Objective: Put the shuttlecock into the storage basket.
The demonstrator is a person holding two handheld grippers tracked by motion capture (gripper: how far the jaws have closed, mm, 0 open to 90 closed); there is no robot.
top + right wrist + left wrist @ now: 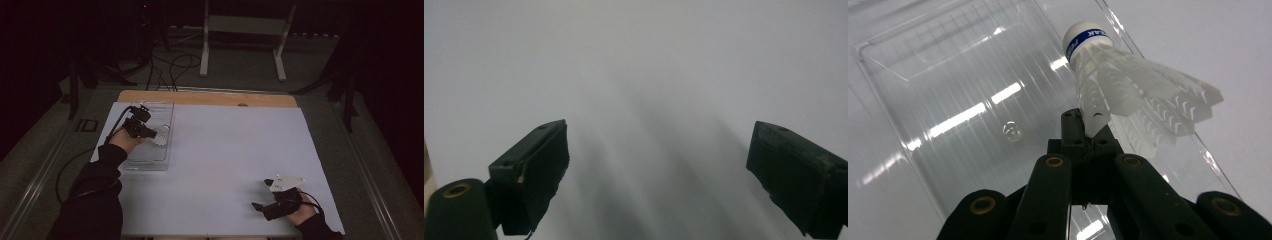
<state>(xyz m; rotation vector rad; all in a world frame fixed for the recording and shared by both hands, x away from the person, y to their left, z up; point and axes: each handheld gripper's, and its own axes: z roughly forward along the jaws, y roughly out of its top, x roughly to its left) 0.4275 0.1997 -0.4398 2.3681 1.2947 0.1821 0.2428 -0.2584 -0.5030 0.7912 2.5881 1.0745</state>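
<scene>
A dim room with a white stand and loose cables at the back holds a table (210,98) spread with a white sheet (235,165); that sheet takes up most of the high view. Next in size is a clear plastic tray (150,160), lying directly beneath the left gripper (150,133); in the left gripper view its ribbed floor (963,100) is bare and reflects strip lights. The right gripper (261,205) rests near the sheet's front right corner, well apart from the tray; seen from its own camera, its jaws stand spread wide with nothing but white sheet between them. Smallest is the white shuttlecock (1128,85), pinched by a feather of its skirt between the pressed-together tips of the left gripper; its cork with a blue band points away from those tips, toward the tray's far right rim; from above the shuttlecock (161,136) hangs over the tray's right side. As a judgement: the pick-up is done and the carry has reached the tray; what is left is lowering the shuttlecock to the tray floor, letting the tips part, and drawing the hand clear; the right gripper appears to have no part yet.
</scene>
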